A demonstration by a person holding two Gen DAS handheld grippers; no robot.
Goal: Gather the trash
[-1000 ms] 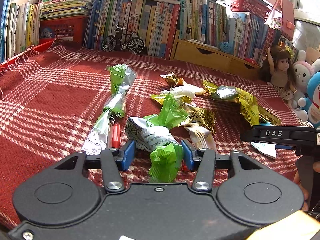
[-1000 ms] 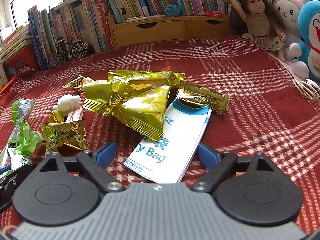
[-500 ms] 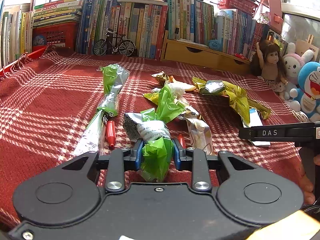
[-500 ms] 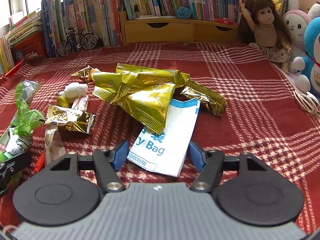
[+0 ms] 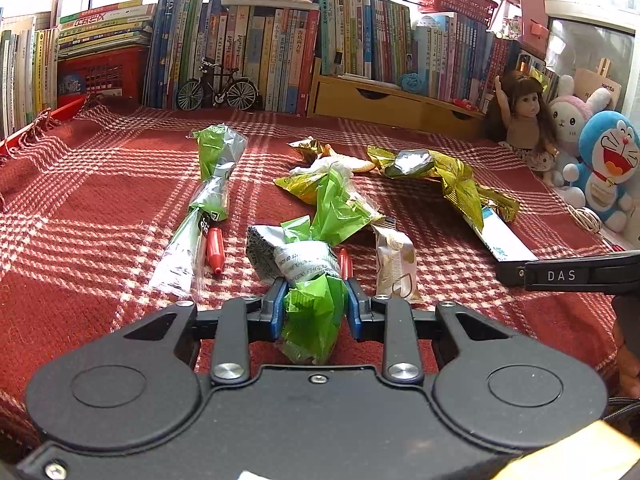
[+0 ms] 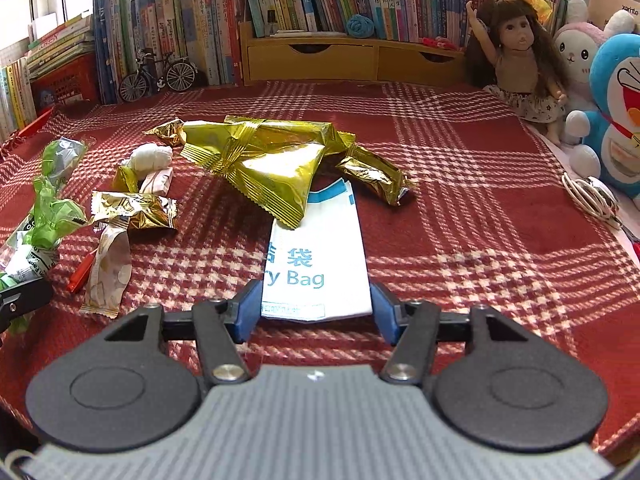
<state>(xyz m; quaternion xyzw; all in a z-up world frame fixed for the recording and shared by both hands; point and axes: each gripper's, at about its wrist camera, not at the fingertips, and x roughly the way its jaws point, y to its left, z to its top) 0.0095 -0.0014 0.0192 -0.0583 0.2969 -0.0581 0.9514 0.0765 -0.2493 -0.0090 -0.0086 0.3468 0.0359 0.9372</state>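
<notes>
Two tongs: left pinching green wrapper, right spread astride half-covered white bag.

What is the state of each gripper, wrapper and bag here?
Left hand-held gripper: shut on the green wrapper.
Green wrapper: crumpled, pinched between the pads.
Right hand-held gripper: open, astride the white bag's near end.
White bag: flat on the cloth, far end under the gold wrapper.
Gold wrapper: empty, crumpled.

Left tool clamped on green wrapper; right tool jaws parted, low.
</notes>
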